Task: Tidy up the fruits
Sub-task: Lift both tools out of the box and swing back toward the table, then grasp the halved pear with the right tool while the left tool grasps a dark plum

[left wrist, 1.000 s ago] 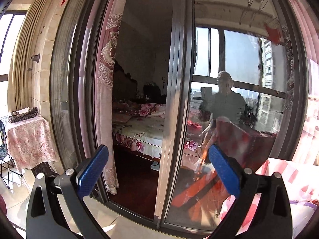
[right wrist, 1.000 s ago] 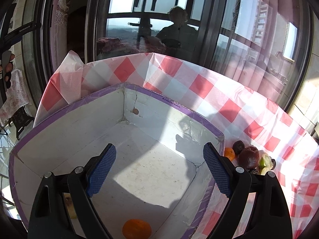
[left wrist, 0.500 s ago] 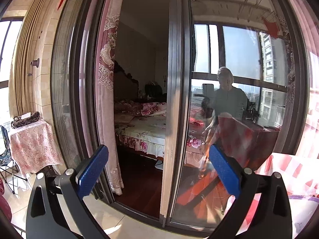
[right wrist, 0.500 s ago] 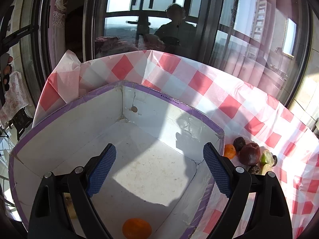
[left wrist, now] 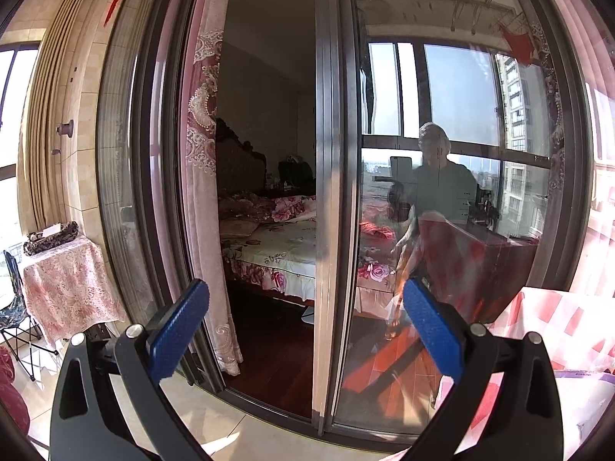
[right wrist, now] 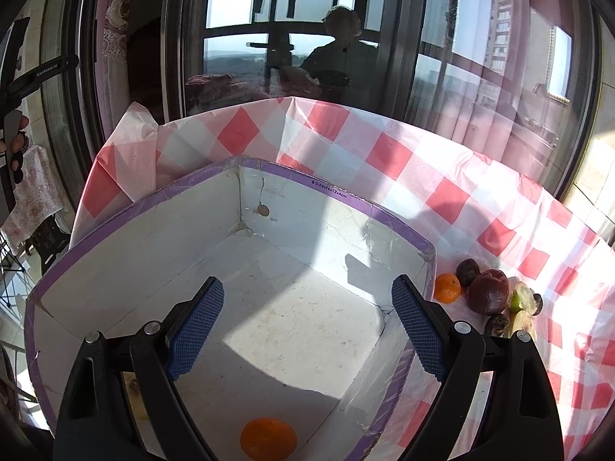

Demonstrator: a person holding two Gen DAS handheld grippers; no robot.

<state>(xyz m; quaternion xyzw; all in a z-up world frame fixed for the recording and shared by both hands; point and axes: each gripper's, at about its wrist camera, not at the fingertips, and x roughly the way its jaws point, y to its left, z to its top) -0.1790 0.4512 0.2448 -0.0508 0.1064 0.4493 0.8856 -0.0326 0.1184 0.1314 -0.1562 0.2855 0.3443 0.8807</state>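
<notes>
Through your left-hand camera, the left gripper [left wrist: 303, 330] has its fingers [left wrist: 178, 330] wide apart with nothing between them, and it faces a sliding glass door [left wrist: 334, 192], not the fruit; only a corner of the checked cloth [left wrist: 557, 330] and a sliver of the box rim [left wrist: 584, 374] show at the lower right. If you reach from here, you would be working blind on that side and could knock the box or the door frame. Beyond the glass are a bed [left wrist: 276, 242] and a lace curtain [left wrist: 203, 153], with a small covered side table [left wrist: 65, 280] on the tiled floor to the left; strong sun and reflections wash over the pane. Through your right-hand camera, the right gripper [right wrist: 307, 319] also has its fingers [right wrist: 198, 320] spread and empty, poised over the open white box [right wrist: 134, 269]. One orange [right wrist: 268, 438] already lies on the box floor near the close edge. The rest of the fruit sits outside, just beside the box's right wall: a small orange [right wrist: 446, 288], dark round fruits [right wrist: 488, 292] and something green [right wrist: 519, 299], bunched and touching. Going for one, you could nudge its neighbours and send them rolling across the surface, and the box wall close by leaves little room for the near finger. The loose, creased cloth could also snag or drag.
</notes>
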